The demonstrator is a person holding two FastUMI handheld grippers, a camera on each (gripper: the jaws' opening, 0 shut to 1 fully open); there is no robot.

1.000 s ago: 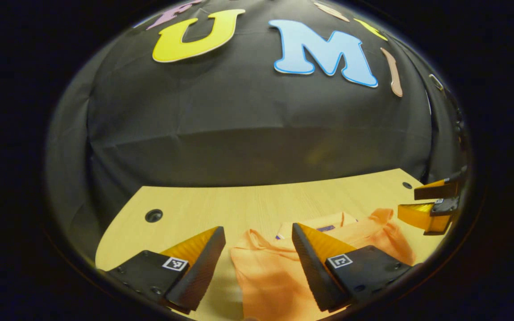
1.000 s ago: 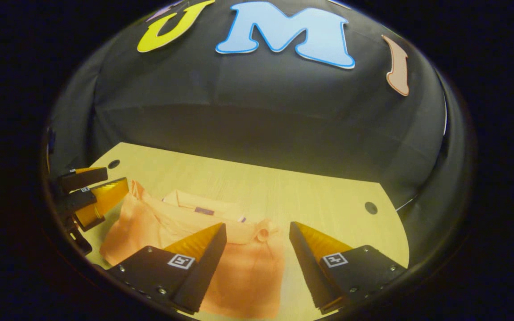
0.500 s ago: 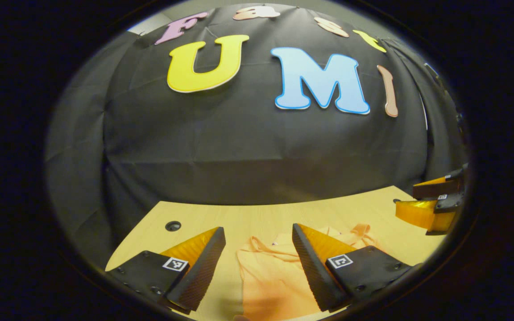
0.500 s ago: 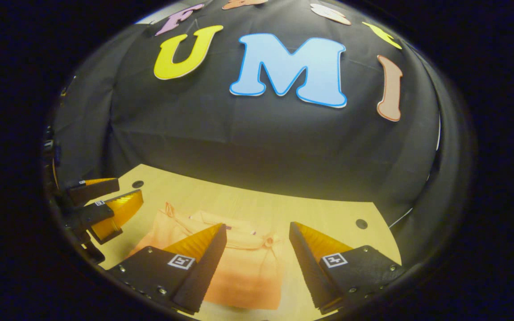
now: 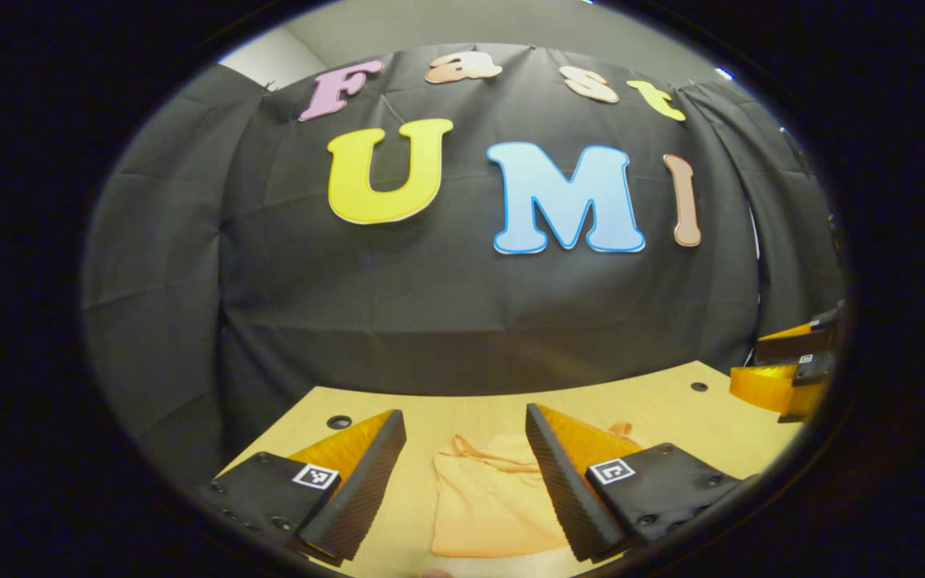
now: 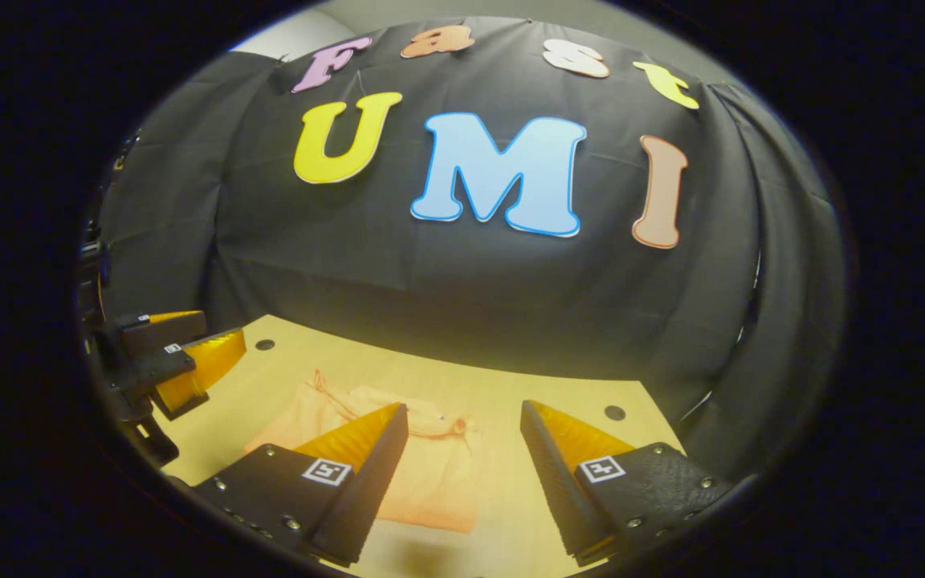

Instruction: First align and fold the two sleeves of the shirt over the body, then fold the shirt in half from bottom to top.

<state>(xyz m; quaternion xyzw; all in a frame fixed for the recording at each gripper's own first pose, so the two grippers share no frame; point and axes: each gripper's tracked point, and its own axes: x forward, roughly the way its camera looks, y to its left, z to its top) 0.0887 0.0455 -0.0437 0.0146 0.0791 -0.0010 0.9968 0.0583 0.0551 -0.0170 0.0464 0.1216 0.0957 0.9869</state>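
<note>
Wooden tabletop (image 5: 671, 405) carries the orange shirt (image 5: 482, 498) as a compact folded packet ahead of and below both tongs, so I judge both folds done; my left gripper (image 5: 462, 482) and right gripper (image 6: 462, 474) hang spread wide, holding nothing.

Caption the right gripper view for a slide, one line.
Open right gripper above a folded orange shirt on the wooden table, with the left gripper off to the side.

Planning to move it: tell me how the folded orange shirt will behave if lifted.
The folded orange fabric shirt lies flat on the wooden table, so it is probably light. Its soft creases suggest it would droop and unfold if pinched at one edge.
</note>
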